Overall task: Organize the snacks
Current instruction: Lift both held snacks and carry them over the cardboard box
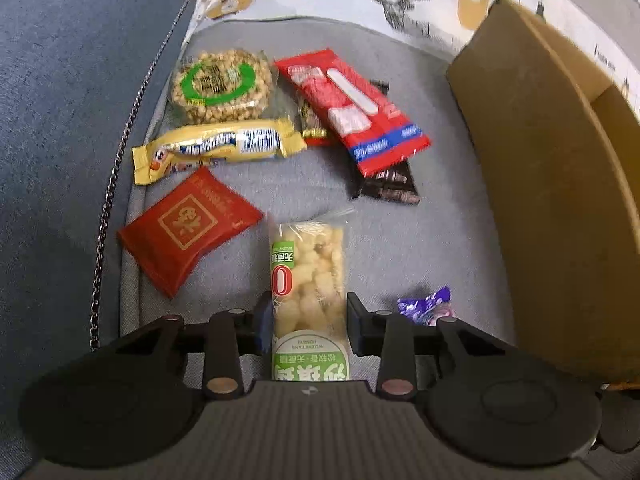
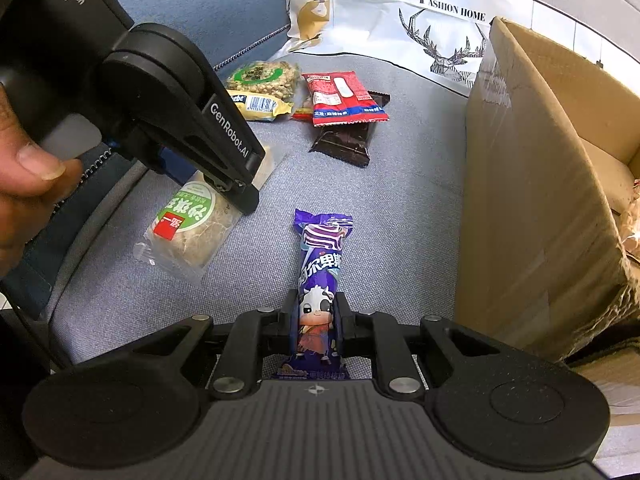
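My left gripper is shut on the near end of a clear-wrapped puffed snack bar with a green label, which lies on the grey sofa cushion. In the right wrist view one finger of that gripper presses the same bar. My right gripper is shut on a purple candy packet with a cartoon cow, lengthwise between the pads. The packet's tip shows in the left wrist view. An open cardboard box stands close on the right.
Farther back lie a round nut cake, a yellow bar, a red square packet, a long red pack and a dark brown pack. A metal chain runs along the left. A white deer-print bag stands behind. A hand holds the left gripper.
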Action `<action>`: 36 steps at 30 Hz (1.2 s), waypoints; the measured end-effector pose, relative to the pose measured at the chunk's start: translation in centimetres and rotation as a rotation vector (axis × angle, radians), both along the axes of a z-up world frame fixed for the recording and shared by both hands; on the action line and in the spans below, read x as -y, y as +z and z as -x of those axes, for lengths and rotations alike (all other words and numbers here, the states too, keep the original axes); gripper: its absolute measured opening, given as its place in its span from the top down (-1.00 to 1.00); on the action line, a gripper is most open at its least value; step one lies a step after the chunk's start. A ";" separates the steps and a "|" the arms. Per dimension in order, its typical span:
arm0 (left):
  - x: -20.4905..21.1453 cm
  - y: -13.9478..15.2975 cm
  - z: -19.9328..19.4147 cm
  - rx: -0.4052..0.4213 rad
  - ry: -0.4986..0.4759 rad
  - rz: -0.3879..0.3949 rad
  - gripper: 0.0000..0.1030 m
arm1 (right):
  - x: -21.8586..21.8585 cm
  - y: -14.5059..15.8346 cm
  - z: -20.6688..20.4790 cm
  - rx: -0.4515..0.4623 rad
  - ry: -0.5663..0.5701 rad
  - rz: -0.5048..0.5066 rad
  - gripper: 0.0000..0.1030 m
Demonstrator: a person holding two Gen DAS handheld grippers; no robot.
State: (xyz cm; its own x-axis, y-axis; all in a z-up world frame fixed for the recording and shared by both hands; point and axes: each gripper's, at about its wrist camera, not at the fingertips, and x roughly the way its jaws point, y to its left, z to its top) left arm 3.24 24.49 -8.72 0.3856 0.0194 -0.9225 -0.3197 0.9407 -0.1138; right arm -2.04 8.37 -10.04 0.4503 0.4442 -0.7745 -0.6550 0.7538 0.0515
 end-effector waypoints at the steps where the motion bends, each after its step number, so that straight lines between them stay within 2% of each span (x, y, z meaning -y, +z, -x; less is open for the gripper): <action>1: -0.1 0.4 0.0 0.025 0.010 0.014 0.23 | 0.1 0.2 0.0 0.004 0.001 -0.010 0.67; 7: 0.2 2.6 1.1 0.159 0.044 0.055 0.23 | 1.0 1.7 1.2 0.067 0.010 -0.062 0.68; 16: -0.2 5.7 3.4 0.318 0.128 0.030 0.23 | 2.7 5.2 3.3 0.193 0.033 -0.153 0.68; 23: 0.1 7.3 3.5 0.412 0.128 0.023 0.23 | 6.3 8.7 3.6 0.302 0.054 -0.241 0.68; 31: 3.6 9.2 1.9 0.555 0.077 0.006 0.23 | 13.1 14.2 -1.1 0.365 -0.067 -0.358 0.68; 36: 5.9 10.3 0.9 0.639 0.066 0.023 0.23 | 16.9 16.2 -5.7 0.452 -0.136 -0.328 0.68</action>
State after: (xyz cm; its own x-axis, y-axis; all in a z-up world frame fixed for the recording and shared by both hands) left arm 2.29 18.60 1.57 0.8580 0.0447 -0.5117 -0.2390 0.9165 -0.3208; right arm 3.66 -8.53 6.20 0.7746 0.5437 -0.3232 -0.5644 0.8248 0.0349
